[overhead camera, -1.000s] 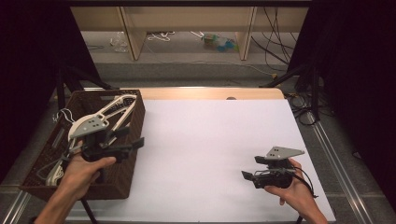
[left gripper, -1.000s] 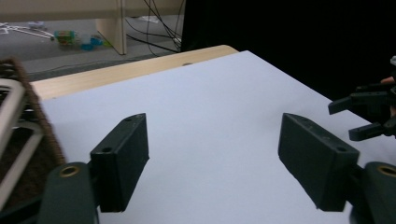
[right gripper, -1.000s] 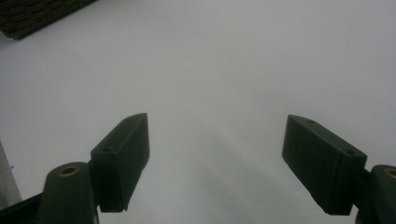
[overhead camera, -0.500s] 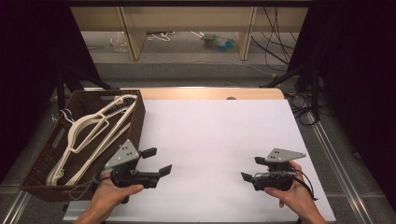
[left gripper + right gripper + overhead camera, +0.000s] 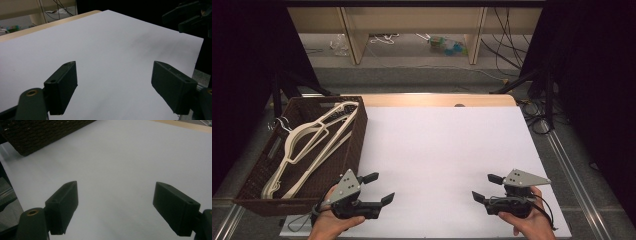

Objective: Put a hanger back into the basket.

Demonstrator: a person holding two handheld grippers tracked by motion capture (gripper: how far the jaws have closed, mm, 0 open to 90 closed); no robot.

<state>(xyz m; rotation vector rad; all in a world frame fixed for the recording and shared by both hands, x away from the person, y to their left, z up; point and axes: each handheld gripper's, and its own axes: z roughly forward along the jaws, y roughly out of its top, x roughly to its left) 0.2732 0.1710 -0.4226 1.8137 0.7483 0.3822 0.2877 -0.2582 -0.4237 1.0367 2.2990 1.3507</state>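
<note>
Several cream clothes hangers [image 5: 309,142] lie in a dark woven basket [image 5: 247,187] at the left edge of the white table [image 5: 442,145]. My left gripper [image 5: 379,188] rests low over the table's front left, just right of the basket, open and holding nothing; its jaws stand wide apart in the left gripper view [image 5: 113,86]. Over the front right, my right gripper [image 5: 486,187] is open too and points left, nothing between its jaws [image 5: 115,207]. The basket's corner [image 5: 45,135] appears at the top left of the right gripper view.
A wooden strip [image 5: 437,100] runs along the table's far edge. Beyond it are shelf legs, cables and a bottle on the floor. Dark stands flank the table on both sides. A metal rail [image 5: 567,170] borders the right side.
My left gripper has left the hangers in the basket, pulled back toward the front edge and swung right over the bare table. The right gripper has stayed put.
</note>
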